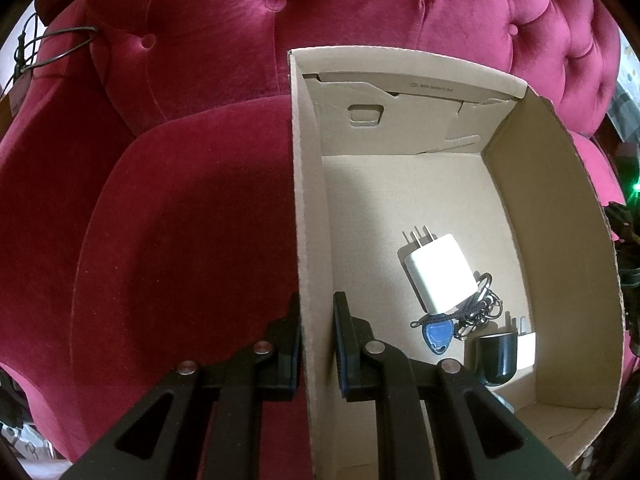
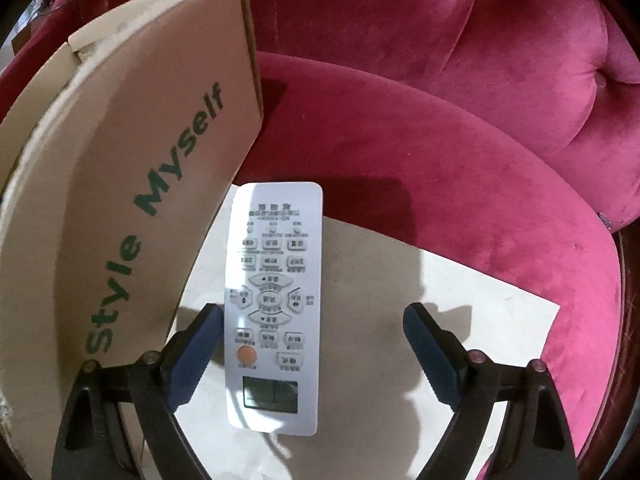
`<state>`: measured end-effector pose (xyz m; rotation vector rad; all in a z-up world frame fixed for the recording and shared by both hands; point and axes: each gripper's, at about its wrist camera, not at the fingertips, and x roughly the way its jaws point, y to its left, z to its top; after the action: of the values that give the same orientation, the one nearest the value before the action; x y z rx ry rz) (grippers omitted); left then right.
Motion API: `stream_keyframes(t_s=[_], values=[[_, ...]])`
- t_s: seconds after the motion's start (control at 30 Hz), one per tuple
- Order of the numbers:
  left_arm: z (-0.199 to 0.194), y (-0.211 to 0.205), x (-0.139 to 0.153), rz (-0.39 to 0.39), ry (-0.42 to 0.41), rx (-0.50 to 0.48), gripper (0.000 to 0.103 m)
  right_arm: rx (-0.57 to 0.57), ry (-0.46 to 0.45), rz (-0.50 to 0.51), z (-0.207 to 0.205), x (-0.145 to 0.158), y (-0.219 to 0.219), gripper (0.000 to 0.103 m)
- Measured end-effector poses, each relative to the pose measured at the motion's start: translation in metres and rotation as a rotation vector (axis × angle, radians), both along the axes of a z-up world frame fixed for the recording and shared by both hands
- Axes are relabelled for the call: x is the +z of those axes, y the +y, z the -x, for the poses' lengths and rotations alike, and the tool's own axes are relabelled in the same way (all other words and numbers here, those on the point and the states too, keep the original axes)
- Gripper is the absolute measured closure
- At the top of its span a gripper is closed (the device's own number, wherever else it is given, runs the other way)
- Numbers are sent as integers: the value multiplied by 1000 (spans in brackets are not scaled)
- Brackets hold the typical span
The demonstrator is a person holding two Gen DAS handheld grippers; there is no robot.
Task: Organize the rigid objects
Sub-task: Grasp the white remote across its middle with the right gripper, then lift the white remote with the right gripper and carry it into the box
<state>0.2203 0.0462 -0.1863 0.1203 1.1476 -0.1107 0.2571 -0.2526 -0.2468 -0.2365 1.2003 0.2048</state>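
A tufted crimson velvet armchair (image 1: 168, 208) fills both views, its round seat cushion carrying everything else. On the seat stands an open cardboard box (image 1: 560, 240), tall-walled and tan; seen from the right wrist, its outer right wall (image 2: 120, 184) bears the green words "Style Myself". To the right of the box a sheet of white paper (image 2: 460, 300) lies flat on the cushion, touching the box's foot.

The left gripper (image 1: 316, 344) straddles the box's left wall near its close end, one finger outside and one inside, jaws pinching that wall. The right gripper (image 2: 314, 350) points steeply down over the paper, jaws spread wide and no pad pressing on anything; its left finger sits just beside the remote's left edge, the right finger well apart from it.

A white remote control (image 2: 276, 304) lies face up on the paper, between the right jaws, its small display at the near end and an orange button just beyond it.

Inside the box, on the floor toward the near right corner, lie a white plug adapter (image 1: 440, 272) with prongs pointing far, a black adapter (image 1: 496, 356) nearer, a tangle of dark cord (image 1: 476, 308) and a blue key fob (image 1: 438, 336).
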Motion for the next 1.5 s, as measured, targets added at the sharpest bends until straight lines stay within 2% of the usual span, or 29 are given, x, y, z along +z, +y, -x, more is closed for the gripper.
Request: stream_keyframes(t_s=[0.23, 0.3, 0.4, 0.43, 0.6, 1.03, 1.5], values=[[-1, 0, 0, 3, 2, 1, 89, -2, -8, 0, -7, -7, 0, 13], [-1, 0, 0, 2, 2, 1, 89, -2, -11, -6, -8, -7, 1, 17], [-1, -1, 0, 1, 1, 1, 89, 19, -25, -15, -3, -2, 7, 40], [-1, -2, 0, 0, 1, 0, 89, 25, -28, -15, -3, 0, 8, 53], [-1, -1, -1, 3, 3, 2, 89, 26, -26, -7, 0, 4, 11, 54], [-1, 0, -1, 6, 1, 3, 89, -79, -27, 7, 1, 21, 11, 54], [-2, 2, -1, 16, 2, 5, 89, -143, -58, 19, 11, 42, 22, 54]])
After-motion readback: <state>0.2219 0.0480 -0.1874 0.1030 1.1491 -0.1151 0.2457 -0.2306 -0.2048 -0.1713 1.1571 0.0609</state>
